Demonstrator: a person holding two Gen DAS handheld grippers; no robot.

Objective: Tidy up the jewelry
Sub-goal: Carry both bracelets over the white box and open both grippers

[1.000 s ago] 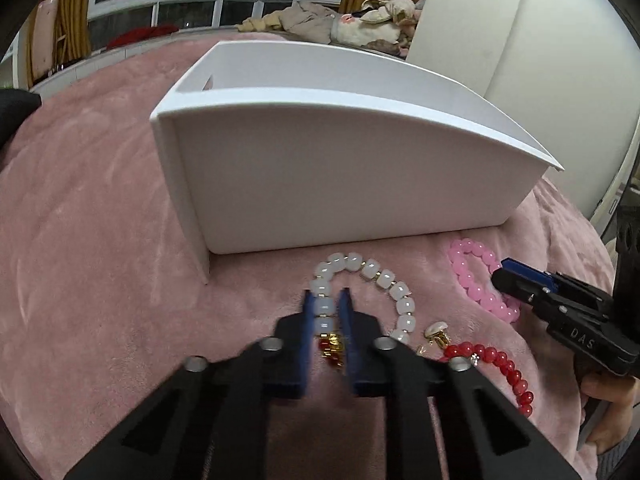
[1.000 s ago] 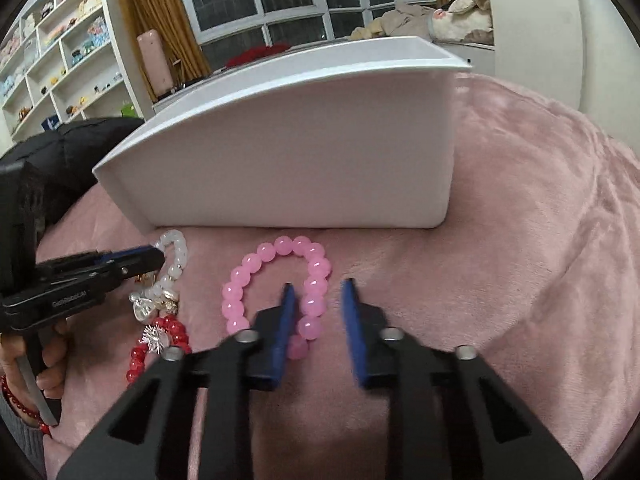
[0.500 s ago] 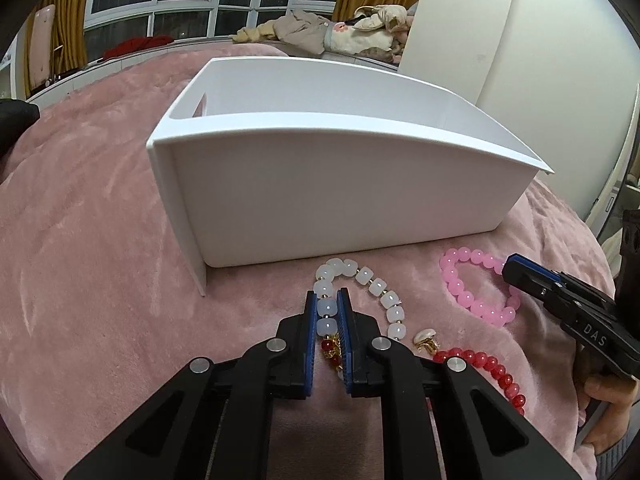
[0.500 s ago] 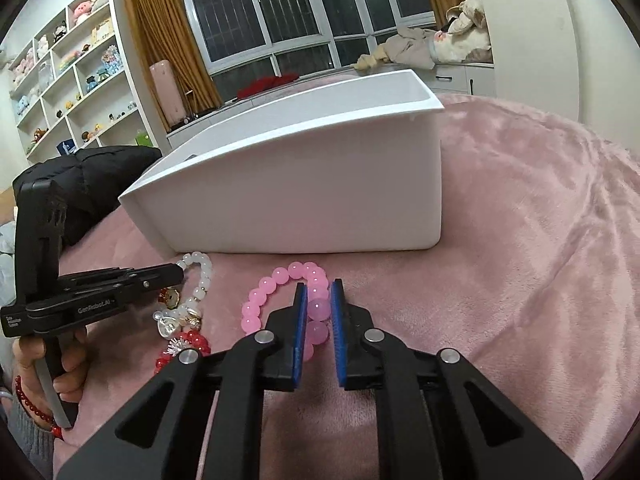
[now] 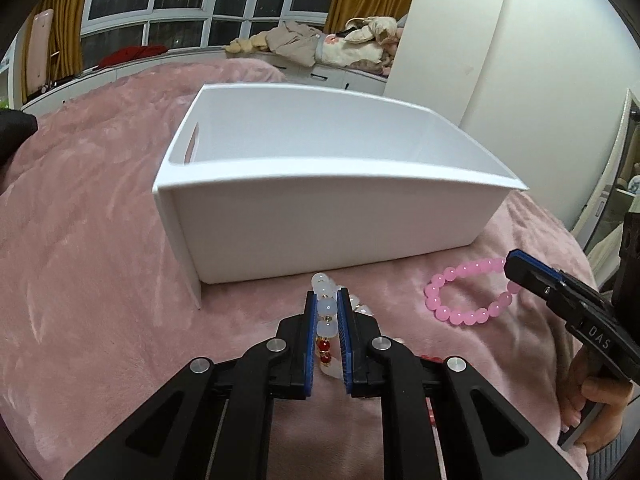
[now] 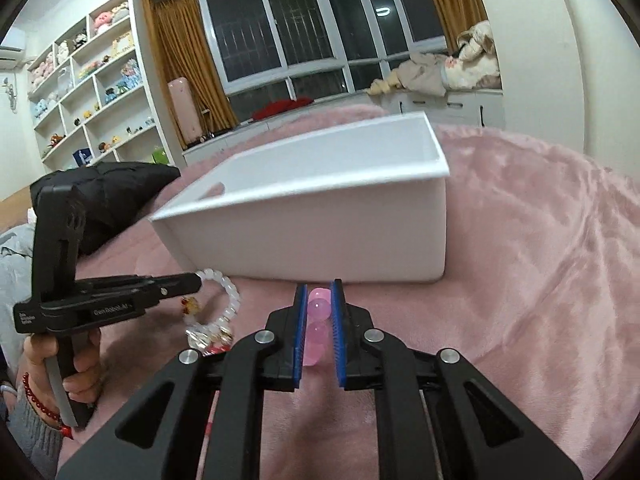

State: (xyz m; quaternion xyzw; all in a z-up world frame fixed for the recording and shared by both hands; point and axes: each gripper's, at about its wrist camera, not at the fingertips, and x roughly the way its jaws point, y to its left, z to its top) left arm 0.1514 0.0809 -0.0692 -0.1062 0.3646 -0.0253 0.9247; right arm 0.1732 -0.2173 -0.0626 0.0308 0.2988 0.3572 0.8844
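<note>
Only R view: toy shelves; L hand

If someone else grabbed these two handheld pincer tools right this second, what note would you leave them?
Left gripper: jaws shut on the white bead bracelet, whose loose end hangs below.
Right gripper: jaws shut on the pink bead bracelet; the left view shows its loop hanging from that gripper above the pink blanket.
White box: open-topped, on the blanket just beyond both grippers; what shows of its inside holds no jewelry.
Done: both bracelets gripped.
Left: carry each over the near wall and release inside. A red bead bracelet is partly hidden behind the left gripper; it probably goes in too.
</note>
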